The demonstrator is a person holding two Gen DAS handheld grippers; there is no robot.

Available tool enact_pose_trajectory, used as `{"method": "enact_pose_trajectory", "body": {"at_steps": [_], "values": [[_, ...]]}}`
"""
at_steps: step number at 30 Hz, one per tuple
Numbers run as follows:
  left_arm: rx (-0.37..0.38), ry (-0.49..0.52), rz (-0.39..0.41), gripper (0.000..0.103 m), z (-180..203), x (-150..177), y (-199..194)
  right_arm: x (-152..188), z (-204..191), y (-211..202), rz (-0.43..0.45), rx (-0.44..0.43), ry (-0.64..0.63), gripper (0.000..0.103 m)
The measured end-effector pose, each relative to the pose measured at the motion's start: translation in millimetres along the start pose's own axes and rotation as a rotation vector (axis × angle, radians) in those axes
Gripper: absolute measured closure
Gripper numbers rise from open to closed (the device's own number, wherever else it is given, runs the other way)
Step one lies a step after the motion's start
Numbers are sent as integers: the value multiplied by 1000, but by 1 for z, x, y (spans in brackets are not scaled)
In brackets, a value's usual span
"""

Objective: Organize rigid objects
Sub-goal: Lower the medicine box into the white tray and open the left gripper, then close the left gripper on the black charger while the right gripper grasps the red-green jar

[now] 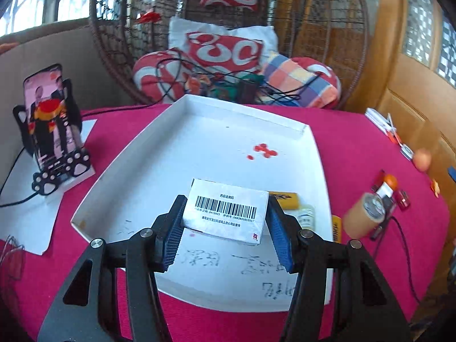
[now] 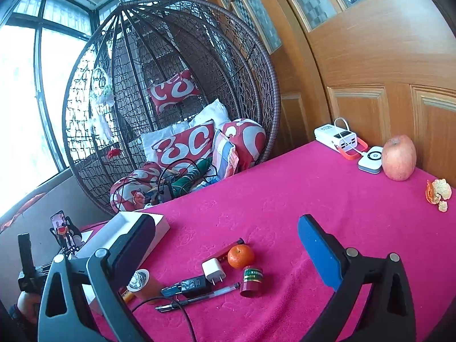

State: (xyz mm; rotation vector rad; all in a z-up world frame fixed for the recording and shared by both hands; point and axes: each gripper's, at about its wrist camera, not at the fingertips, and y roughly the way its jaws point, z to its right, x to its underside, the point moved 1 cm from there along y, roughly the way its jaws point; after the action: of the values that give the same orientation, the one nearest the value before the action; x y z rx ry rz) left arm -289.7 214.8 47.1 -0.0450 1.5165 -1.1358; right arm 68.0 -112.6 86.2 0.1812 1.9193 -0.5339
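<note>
The white tray (image 1: 159,154) sits on the pink tablecloth (image 1: 356,154), and everything else is placed from it. Above the tray's near half, the left gripper (image 1: 225,222) has its blue pads (image 1: 173,235) closed against the two short ends of a white medicine box (image 1: 226,213), barcode face up; whether the box is lifted or resting on the tray floor cannot be told. Just behind the box, inside the tray, lie a yellow block (image 1: 286,199) and a small white bottle (image 1: 305,216), both partly hidden by the right-hand finger. Farther back in the tray there are red spots (image 1: 263,150), and handwriting shows on the near floor. To the left of the tray a phone (image 1: 47,119) stands upright in a black paw-print stand (image 1: 61,168) on white paper. To the right of the tray, on the cloth, stands a tan cup with a printed lid (image 2: 140,282), and past it lie a white plug (image 2: 213,270), a black adapter (image 2: 193,285), a pen (image 2: 199,295), a tangerine (image 2: 240,256) and a small red jar with a green band (image 2: 251,280). The right gripper (image 2: 228,250) hangs over these things with its fingers spread wide and nothing between them. Well away from the tray, at the far edge of the table by the wooden door, are a white power bank (image 2: 337,136), a small round-dial device (image 2: 370,159), an apple (image 2: 398,158) and orange peel (image 2: 438,191).
</note>
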Motion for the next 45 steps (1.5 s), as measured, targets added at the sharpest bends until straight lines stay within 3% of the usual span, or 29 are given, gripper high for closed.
{"method": "enact_pose_trajectory", "body": {"at_steps": [2, 3, 4, 6, 7, 14, 19, 23, 27, 32, 36, 40, 45], "values": [[-18, -69, -11, 45, -12, -2, 5, -1, 2, -1, 2, -4, 21, 1], [-18, -93, -15, 38, -16, -2, 5, -1, 3, -1, 1, -7, 31, 0], [-29, -104, -12, 22, -17, -1, 4, -1, 3, -1, 8, -11, 39, 0], [-51, -97, 22, 3, -16, 0, -1, 0, 4, -4, 40, -16, 38, 0], [-52, -92, 43, 0, -14, -1, -4, 1, 3, -5, 55, -11, 32, 0], [90, -9, 88, 0, 25, -8, -22, 2, -4, -1, 32, 51, -63, 0], [225, 167, 2, 0, 89, 2, -9, 8, 7, 6, -3, 61, -36, 0], [251, 272, -101, 0, 141, 13, 17, 12, 18, 8, -35, 88, -20, 0], [251, 340, -127, 0, 172, 17, 35, 15, 26, 6, -64, 98, -3, 0], [234, 323, -126, 0, 174, 13, 44, 19, 38, 2, -70, 109, 20, 0], [239, 363, -123, 18, 181, 10, 46, 22, 46, 5, -95, 97, 68, 0], [222, 414, -145, 21, 194, 15, 53, 24, 45, 8, -110, 82, 75, 0], [224, 389, -168, 21, 197, 17, 59, 26, 43, 9, -112, 66, 69, 0]]}}
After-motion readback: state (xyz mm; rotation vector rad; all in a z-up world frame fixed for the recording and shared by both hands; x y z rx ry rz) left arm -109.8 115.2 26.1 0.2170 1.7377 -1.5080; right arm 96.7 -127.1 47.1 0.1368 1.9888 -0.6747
